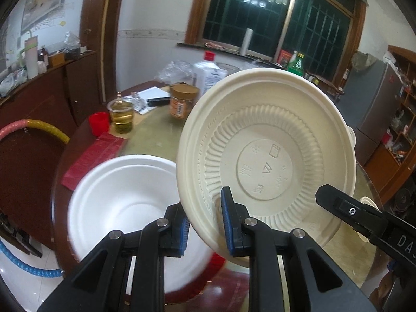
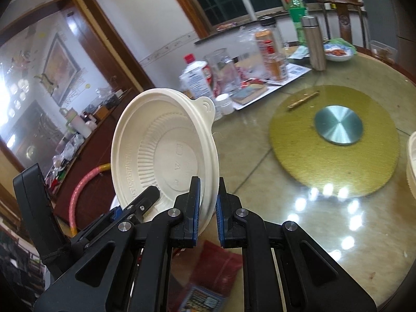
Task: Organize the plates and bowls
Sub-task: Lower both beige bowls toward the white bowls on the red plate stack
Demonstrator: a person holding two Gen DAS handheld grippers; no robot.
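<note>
A: You've got the cream bowl (image 1: 265, 156) up off the table (image 2: 325, 228) and tipped on edge, underside facing you. Your left gripper (image 1: 205, 223) is pinched closed on its lower rim, and your right gripper (image 2: 208, 205) is clamped on the rim from the other side.

B: Risk here? Both holds are thin rim pinches. Pull your hands apart or twist them unevenly and that rim flexes, pops free, and the bowl drops.

A: And onto what? The white bowl (image 1: 135, 208) sits on the table right below your left gripper.

B: It's blurred, though, and its near edge is behind the fingers. You can't see inside the cream bowl either, and another cream rim (image 2: 412, 161) is cut off at the right-hand edge.
</note>
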